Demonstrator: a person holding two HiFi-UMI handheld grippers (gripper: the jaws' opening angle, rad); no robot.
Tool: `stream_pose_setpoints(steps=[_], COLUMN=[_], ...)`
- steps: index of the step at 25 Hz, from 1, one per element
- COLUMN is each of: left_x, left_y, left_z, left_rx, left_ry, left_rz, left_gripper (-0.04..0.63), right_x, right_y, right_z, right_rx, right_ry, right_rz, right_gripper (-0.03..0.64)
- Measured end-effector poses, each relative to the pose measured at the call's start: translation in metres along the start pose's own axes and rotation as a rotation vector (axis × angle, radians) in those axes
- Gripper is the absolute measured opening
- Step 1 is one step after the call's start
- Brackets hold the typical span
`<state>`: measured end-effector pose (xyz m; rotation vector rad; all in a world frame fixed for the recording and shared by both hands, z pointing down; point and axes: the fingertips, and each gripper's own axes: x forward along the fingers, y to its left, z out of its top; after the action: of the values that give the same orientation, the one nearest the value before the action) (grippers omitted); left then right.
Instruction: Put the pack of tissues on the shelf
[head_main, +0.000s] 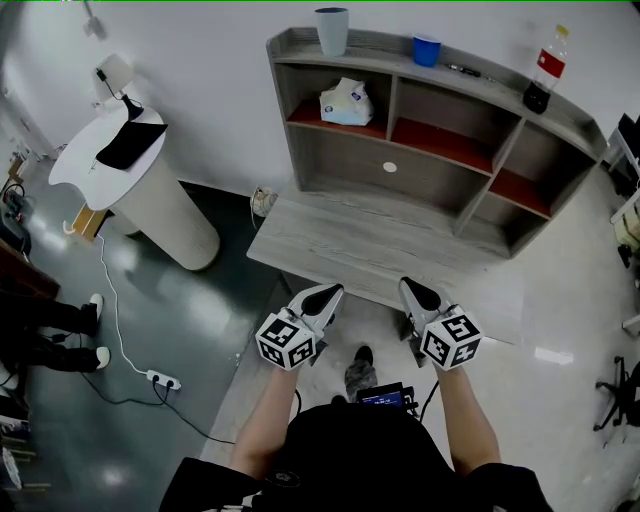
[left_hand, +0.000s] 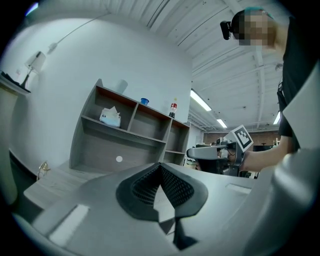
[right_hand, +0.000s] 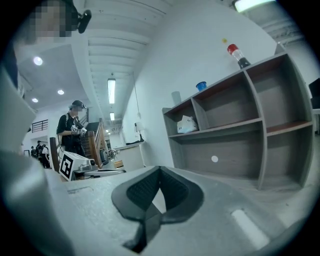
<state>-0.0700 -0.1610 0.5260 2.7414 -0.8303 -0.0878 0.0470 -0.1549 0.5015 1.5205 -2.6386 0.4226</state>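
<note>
The white pack of tissues (head_main: 346, 103) lies in the top left compartment of the grey wooden shelf (head_main: 440, 140). It also shows in the left gripper view (left_hand: 110, 117) and the right gripper view (right_hand: 186, 124). My left gripper (head_main: 328, 292) hangs at the front edge of the grey table (head_main: 350, 240), well short of the shelf. Its jaws are shut with nothing between them (left_hand: 160, 167). My right gripper (head_main: 415, 288) is beside it at the same edge, jaws also closed and empty (right_hand: 160, 172). Both point level toward the shelf.
On the shelf's top stand a grey cup (head_main: 332, 30), a blue cup (head_main: 426, 49) and a cola bottle (head_main: 545, 70). A round white stand (head_main: 130, 180) is at the left, with a power strip (head_main: 163, 380) and cable on the floor. A person (right_hand: 75, 130) stands far behind.
</note>
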Motion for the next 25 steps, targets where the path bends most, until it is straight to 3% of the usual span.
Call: stream_pose_setpoints(steps=[25], left_x=[-0.026], left_y=[-0.024], left_z=[-0.012], left_rx=[0.053], left_ry=[0.021], left_rz=[0.048], left_gripper=[-0.003], right_x=[-0.035], right_y=[0.028], right_z=[-0.011], right_rx=[-0.004], right_ry=[-0.035], right_rz=[-0.013], right_gripper=[0.0])
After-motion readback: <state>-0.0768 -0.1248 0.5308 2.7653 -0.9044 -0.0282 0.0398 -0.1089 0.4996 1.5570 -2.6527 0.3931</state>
